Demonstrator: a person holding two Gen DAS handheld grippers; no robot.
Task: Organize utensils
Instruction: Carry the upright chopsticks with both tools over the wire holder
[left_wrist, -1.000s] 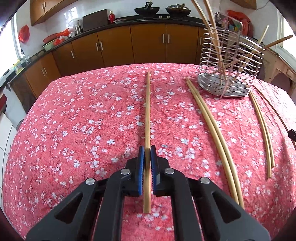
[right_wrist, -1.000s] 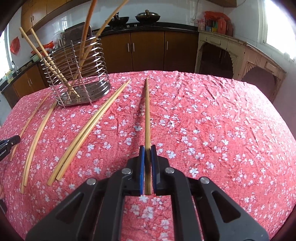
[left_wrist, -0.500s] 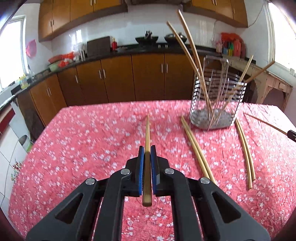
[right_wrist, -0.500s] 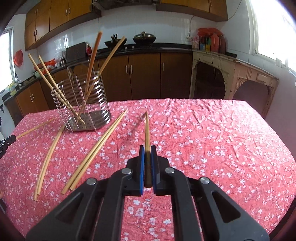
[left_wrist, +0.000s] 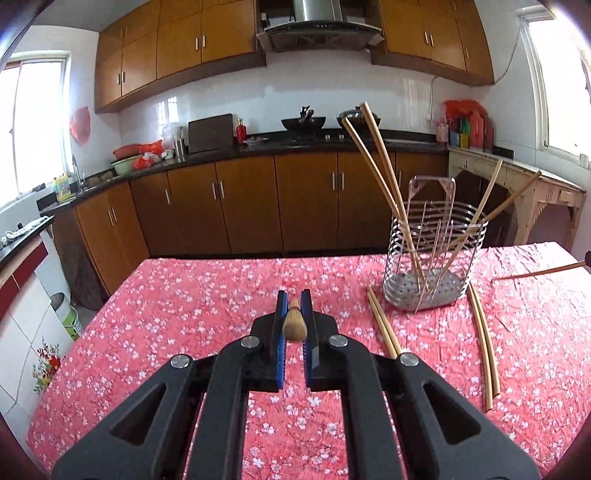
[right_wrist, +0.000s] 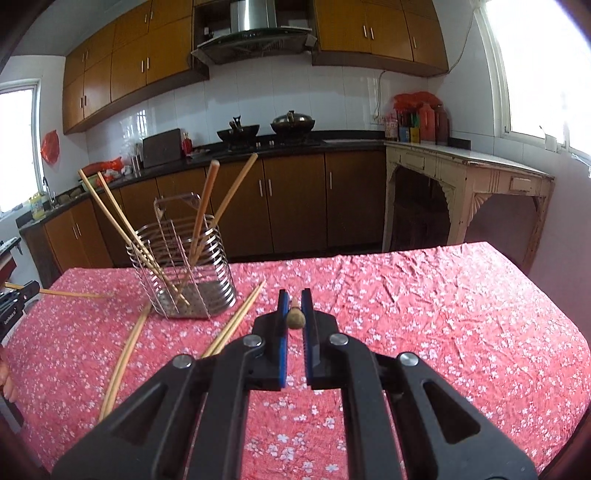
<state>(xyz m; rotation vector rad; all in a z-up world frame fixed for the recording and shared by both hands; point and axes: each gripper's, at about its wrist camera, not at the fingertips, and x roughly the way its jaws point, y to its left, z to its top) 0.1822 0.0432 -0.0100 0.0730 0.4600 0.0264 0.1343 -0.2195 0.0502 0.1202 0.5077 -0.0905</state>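
Chopsticks (left_wrist: 294, 322) and (right_wrist: 294, 318), clamped in the left gripper (left_wrist: 294, 306) and right gripper (right_wrist: 294, 304), had risen off the table (left_wrist: 184, 306), ready for the rack (left_wrist: 432, 254) at upper right.

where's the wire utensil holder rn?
The wire utensil holder stands on the red floral tablecloth, right of centre in the left wrist view and left of centre in the right wrist view, with loose chopsticks lying on either side.

Wire rack (left_wrist: 432, 258) w/ leaning sticks (left_wrist: 380, 177) is blocking right side, loose chopsticks (left_wrist: 484, 350) are cluttering cloth; left tabletop (left_wrist: 177, 314) is staying passable.
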